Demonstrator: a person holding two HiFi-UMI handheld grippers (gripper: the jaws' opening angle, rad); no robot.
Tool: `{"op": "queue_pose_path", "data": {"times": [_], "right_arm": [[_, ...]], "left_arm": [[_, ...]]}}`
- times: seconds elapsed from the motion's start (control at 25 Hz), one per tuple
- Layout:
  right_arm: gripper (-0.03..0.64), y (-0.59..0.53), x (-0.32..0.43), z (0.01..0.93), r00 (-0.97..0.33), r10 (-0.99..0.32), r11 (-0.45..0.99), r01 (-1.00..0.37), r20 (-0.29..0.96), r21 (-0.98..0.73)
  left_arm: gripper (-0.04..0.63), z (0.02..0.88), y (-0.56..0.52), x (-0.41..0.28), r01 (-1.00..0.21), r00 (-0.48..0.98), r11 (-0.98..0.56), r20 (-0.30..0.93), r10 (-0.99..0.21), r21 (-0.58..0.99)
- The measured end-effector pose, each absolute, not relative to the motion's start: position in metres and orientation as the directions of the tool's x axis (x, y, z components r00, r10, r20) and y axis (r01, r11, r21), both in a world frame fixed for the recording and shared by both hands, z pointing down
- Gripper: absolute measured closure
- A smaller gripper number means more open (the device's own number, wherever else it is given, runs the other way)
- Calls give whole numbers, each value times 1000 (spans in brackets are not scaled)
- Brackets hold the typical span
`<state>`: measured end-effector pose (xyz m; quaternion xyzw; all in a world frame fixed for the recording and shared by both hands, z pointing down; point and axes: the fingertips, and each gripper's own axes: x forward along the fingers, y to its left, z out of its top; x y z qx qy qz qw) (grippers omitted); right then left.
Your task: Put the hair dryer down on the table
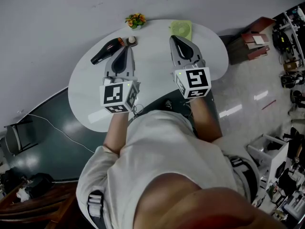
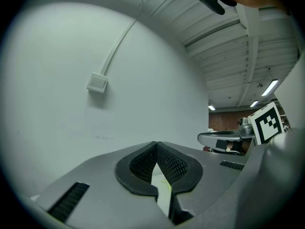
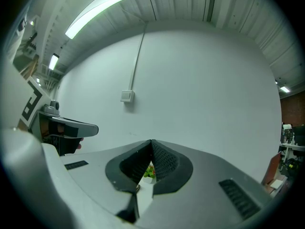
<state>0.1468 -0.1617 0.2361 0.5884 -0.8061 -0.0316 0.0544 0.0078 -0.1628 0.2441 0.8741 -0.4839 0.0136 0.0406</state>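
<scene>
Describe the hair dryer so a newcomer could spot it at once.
Start at the white rounded table. At its far left, beside the left hand-held gripper, lies the hair dryer. It is the only long, dark object; the flowers and fan nearby are colourful.

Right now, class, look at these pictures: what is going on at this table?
A person holds a gripper in each hand above a white table. The left gripper and the right gripper both have their jaws together with nothing between them. The black hair dryer already lies on the table, just left of the left gripper's tip, and neither gripper holds it. A small green fan and a little bunch of flowers sit at the table's far edge.
</scene>
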Motion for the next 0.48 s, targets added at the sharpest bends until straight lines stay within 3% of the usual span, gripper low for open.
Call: {"op": "queue_pose_path", "data": {"times": [0.48], "right_arm": [[617, -157, 144, 243, -277, -959, 283, -951, 67, 123]], "left_arm": [[577, 251, -162, 5, -836, 548, -544, 64, -834, 72]]}}
